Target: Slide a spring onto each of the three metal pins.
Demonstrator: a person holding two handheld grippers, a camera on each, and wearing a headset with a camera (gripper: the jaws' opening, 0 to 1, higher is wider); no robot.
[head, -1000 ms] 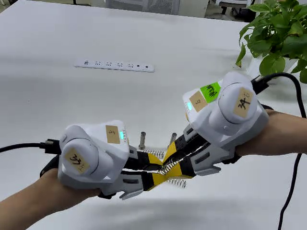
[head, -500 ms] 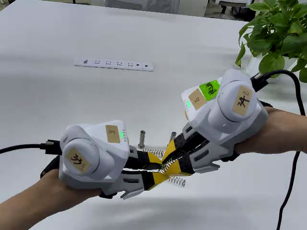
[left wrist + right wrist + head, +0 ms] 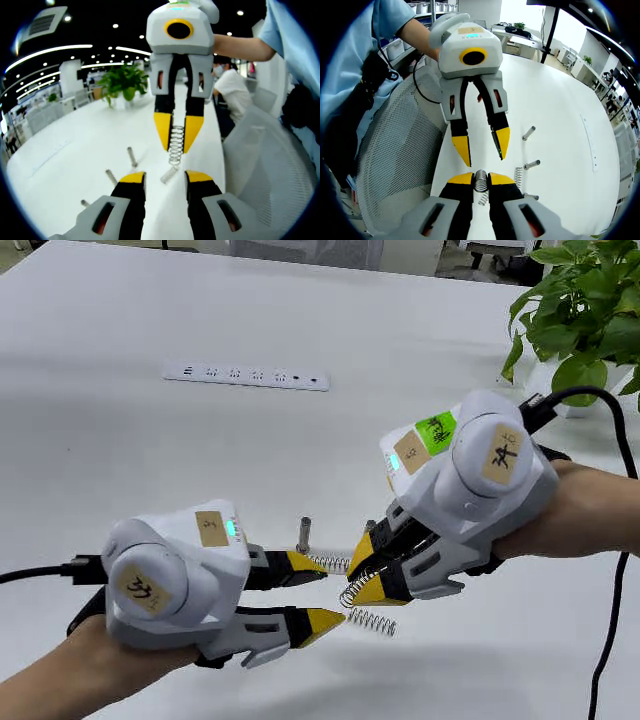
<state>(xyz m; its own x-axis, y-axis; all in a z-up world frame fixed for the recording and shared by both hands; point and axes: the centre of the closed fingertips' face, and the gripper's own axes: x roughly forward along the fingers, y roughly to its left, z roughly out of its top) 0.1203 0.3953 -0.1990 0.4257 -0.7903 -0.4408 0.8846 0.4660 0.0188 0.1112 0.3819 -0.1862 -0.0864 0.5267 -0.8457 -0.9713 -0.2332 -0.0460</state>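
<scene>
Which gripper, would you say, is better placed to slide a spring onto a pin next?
Right: the right gripper clamps a spring close to the pins; the left gripper is open and empty.

Left gripper (image 3: 334,593) jaws apart, right gripper (image 3: 353,586) (facing it) pinched.

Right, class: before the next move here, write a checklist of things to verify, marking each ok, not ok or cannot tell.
1. Spring gripped by the right gripper: ok, its fingers are shut on it.
2. Left gripper free to help: ok, it is open and holds nothing.
3. Pins free of springs: ok, all three are bare.
4. Held spring lined up with a pin: not ok, it points towards the left gripper, with the pins off to one side.
5. Spare springs ready: ok, two lie on the table near the pins.
</scene>
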